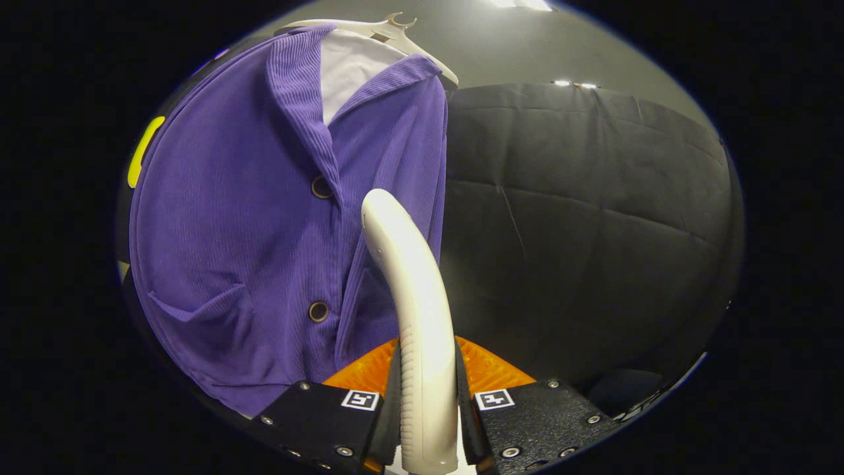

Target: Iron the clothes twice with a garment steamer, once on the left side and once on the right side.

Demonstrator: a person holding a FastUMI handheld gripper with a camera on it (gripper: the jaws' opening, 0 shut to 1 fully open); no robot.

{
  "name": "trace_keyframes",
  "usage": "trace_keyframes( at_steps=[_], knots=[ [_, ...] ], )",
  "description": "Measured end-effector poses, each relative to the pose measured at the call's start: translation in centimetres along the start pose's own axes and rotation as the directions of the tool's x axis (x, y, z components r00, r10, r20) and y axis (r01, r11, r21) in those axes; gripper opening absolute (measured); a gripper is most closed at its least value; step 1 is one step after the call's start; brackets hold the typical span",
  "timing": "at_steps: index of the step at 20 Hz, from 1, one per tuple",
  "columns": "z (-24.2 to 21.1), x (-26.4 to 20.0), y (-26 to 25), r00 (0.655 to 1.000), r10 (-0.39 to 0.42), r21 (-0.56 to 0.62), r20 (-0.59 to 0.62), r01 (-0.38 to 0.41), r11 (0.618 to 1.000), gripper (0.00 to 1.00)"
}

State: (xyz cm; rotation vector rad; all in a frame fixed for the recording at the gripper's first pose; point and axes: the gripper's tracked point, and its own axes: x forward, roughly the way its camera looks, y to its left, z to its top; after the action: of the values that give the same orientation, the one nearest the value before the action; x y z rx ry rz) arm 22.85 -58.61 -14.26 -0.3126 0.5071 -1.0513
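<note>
Black-walled booth: one steamer clamped, one shirt.

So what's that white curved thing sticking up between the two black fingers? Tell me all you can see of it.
That is the garment steamer, seen from behind along its handle. It looks like smooth, glossy off-white plastic, with a ribbed strip running down the lower grip. It rises upright from between the fingers and curves toward the purple shirt hanging on a hanger. The gripper is shut on it, both fingers pressing its sides. Its tip overlaps the shirt's front; actual contact cannot be told.
</note>
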Motion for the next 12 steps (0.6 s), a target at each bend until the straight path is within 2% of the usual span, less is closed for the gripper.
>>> trace_keyframes(
  at_steps=[5, 12],
  knots=[
    [0.34, -0.26, 0.06, 0.999, -0.005, -0.020, -0.037, 0.004, 1.000, 0.38],
    [0.25, -0.29, -0.01, 1.000, -0.009, -0.053, 0.002, 0.010, 0.999, 0.38]
  ],
)
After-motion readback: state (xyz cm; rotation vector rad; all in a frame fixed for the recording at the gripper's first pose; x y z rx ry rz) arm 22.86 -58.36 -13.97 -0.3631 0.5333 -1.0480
